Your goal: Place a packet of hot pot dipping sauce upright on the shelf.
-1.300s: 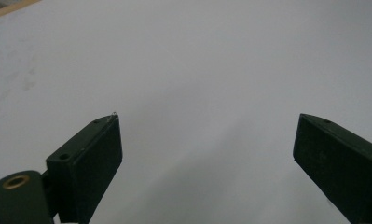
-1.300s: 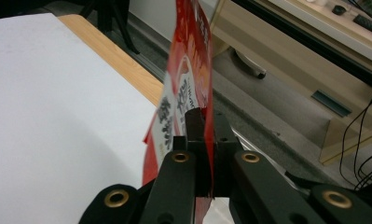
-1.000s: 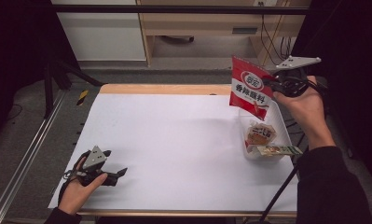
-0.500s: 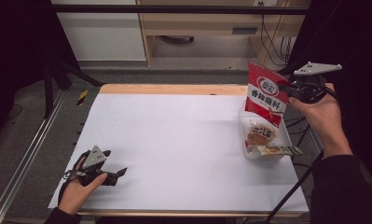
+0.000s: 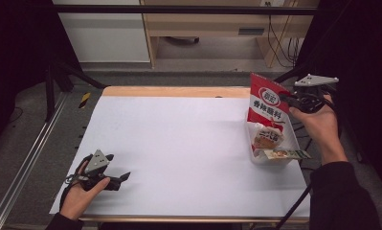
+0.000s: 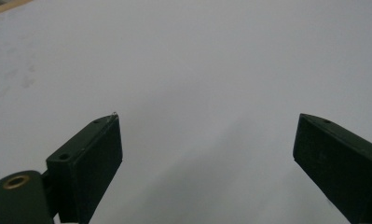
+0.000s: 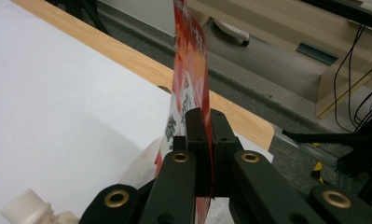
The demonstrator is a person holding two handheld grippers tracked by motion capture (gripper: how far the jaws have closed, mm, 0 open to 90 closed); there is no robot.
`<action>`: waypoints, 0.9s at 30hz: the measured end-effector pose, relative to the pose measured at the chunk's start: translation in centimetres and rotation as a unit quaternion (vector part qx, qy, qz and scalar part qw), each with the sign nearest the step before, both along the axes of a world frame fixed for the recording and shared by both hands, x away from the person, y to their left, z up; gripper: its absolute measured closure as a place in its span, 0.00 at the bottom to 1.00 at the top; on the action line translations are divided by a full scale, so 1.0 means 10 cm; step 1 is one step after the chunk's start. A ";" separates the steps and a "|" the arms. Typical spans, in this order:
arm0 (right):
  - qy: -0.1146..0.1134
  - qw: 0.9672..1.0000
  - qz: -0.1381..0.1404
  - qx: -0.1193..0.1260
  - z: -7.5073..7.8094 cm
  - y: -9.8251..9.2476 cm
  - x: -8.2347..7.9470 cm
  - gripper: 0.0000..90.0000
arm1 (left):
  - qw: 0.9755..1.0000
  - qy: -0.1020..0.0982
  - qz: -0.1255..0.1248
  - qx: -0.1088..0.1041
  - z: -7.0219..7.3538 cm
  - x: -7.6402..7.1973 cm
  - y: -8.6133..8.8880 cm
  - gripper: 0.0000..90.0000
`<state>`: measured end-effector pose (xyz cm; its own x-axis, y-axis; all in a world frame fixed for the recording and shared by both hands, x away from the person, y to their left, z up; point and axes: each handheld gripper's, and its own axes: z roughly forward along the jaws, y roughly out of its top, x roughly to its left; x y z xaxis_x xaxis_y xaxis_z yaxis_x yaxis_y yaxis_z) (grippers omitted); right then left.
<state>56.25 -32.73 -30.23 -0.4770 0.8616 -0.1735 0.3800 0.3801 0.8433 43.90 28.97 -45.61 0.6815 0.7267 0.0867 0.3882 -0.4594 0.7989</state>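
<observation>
Packet (image 5: pixel 267 103) upright in our right tongs (image 5: pixel 285 99) — jaws clamped tight on its edge, its lower end inside tub (image 5: pixel 256 155) at worktop's (image 5: pixel 179 139) right edge. We see a bottle cap (image 7: pixel 27 206) in right gripper view. Left tongs (image 5: pixel 123 177) rest low on worktop near left corner — jaws wide apart, holding nothing.

Red packet (image 5: pixel 267 103) lower, perhaps into tray (image 5: pixel 275 158).

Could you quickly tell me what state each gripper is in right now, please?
Left gripper: open, nothing between the jaws, resting low over the white table.
Right gripper: closed on the red snack packet, above the clear tub.
</observation>
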 end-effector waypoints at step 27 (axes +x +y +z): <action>0.040 0.999 -0.033 0.002 -0.28 -0.30 -0.19 0.94 | 1.000 0.001 -0.002 0.003 -0.01 -0.01 -0.02 0.09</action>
